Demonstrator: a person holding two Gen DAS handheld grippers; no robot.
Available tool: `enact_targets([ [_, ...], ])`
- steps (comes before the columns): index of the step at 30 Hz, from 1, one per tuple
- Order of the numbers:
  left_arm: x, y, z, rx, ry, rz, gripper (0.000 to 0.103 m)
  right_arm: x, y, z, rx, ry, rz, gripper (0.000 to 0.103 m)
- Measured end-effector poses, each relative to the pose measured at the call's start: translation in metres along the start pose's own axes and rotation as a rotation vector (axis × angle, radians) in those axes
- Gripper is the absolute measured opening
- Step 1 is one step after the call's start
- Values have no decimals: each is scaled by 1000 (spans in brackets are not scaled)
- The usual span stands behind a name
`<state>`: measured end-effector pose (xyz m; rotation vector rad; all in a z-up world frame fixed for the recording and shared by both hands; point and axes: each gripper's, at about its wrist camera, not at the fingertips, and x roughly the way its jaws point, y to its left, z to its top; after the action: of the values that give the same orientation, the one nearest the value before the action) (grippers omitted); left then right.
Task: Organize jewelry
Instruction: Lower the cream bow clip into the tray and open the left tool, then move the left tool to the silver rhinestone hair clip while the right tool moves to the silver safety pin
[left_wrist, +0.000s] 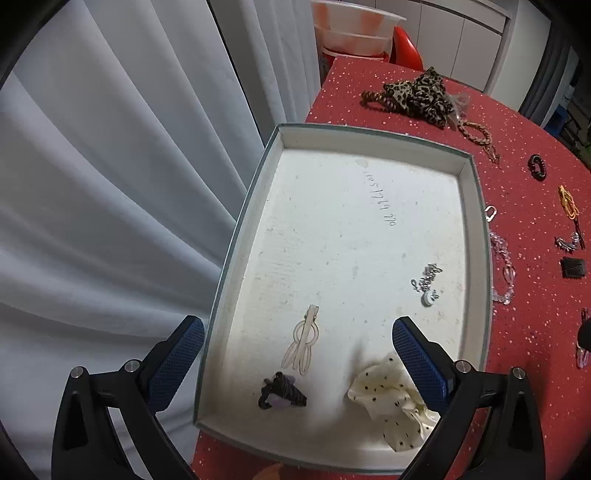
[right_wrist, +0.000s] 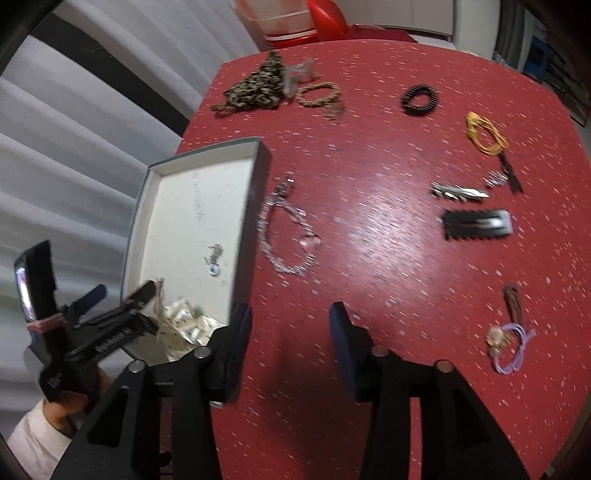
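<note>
Furthest left, the shallow white box (left_wrist: 469, 206) sits at the very edge of the red speckled table (left_wrist: 524, 332), one long side flush with the drop beside the pale curtain (left_wrist: 110, 184). That seems the likeliest trouble: a nudge from a descending arm could tip the light cardboard tray off the edge and spill what it holds.

The left hand-held gripper (left_wrist: 299, 350) hangs over the box's near end with its blue ribbed pads spread wide and nothing between them. Under it lie a flat, pale looped hair clip (left_wrist: 301, 341), a dark knotted hair tie (left_wrist: 282, 391), a limp cream scrunchie with black dots (left_wrist: 391, 402) and a small silvery chain with a round charm (left_wrist: 428, 282). The scrunchie is bunched against the right pad, so its soft fabric could catch on the textured rubber and ride out of the box.

Just right of the box wall lies a clear bead necklace (right_wrist: 286, 236), loose and glassy. I reckon it will be awkward: beads roll, the strand sags, and it could snag on the wall.

The right hand-held gripper (right_wrist: 290, 332) hovers over bare table, jaws partly parted and gripping nothing. The view is blurred, so an off-target pinch looks possible. Further right wait a metal leaf clip (right_wrist: 460, 192), a black toothed comb clip (right_wrist: 476, 223), yellow elastic bands (right_wrist: 485, 134) and a lilac hair tie (right_wrist: 511, 350), thin things that could slip between the pads.
</note>
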<state>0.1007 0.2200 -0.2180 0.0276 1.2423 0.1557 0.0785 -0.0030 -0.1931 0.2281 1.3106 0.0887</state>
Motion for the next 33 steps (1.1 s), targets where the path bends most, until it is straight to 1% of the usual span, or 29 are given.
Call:
enact_targets([
  [1, -3, 0, -1, -1, 1, -6, 102, -2, -5, -3, 8, 2, -5, 52],
  [2, -6, 0, -2, -4, 2, -7, 102, -5, -11, -6, 16, 3, -10, 55],
  [5, -14, -6, -6, 7, 22, -41, 102, -14, -29, -14, 44, 0, -25, 63],
  [9, -27, -22, -11, 32, 20, -52, 102, -24, -54, -25, 99, 0, -40, 72],
  [12, -38, -36, -14, 48, 17, -89, 102, -33, -75, -34, 139, -2, -52, 78],
  [17, -58, -65, -19, 84, 8, -155, 102, -47, -108, -47, 197, -6, -76, 80],
  [20, -68, -86, -21, 119, -4, -174, 102, -54, -127, -56, 228, -6, -89, 81],
  [22, -71, -102, -22, 145, -4, -191, 102, -57, -137, -61, 248, -7, -93, 84],
  [23, -71, -108, -23, 152, -3, -199, 102, -58, -142, -62, 256, -8, -95, 87],
  [27, -71, -135, -27, 188, 15, -229, 102, -62, -160, -72, 280, -11, -110, 88],
  [33, -67, -167, -34, 224, 44, -251, 102, -61, -179, -84, 273, -5, -170, 89],
])
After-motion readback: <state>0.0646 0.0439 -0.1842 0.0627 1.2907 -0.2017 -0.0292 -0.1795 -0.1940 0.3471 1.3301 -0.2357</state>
